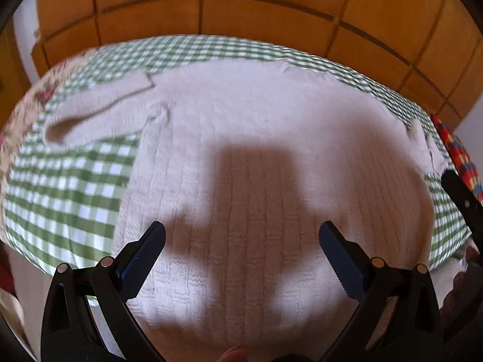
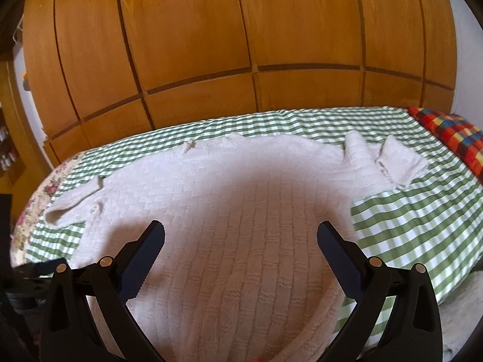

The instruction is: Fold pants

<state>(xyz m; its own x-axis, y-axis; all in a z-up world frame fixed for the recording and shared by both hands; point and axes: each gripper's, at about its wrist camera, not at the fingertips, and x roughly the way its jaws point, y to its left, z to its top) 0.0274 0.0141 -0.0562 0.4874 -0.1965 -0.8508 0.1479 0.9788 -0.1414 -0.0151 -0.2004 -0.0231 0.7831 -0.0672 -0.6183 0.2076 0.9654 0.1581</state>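
Observation:
A pale pink knitted garment [image 1: 256,138] lies spread flat on a bed with a green and white checked cover [image 1: 66,187]. It also shows in the right wrist view [image 2: 241,211], with one narrow limb out to the left [image 2: 75,205] and folded cuffs at the far right [image 2: 398,163]. My left gripper [image 1: 241,241] is open and empty just above the garment's near part. My right gripper [image 2: 240,238] is open and empty above the same cloth. Part of the right gripper [image 1: 462,202] shows at the right edge of the left wrist view.
A wooden wardrobe [image 2: 241,45] stands behind the bed. A red, blue and yellow checked pillow [image 2: 452,132] lies at the bed's right end. A floral cloth [image 2: 39,205] covers the left end. A gripper shadow [image 1: 250,196] falls on the garment.

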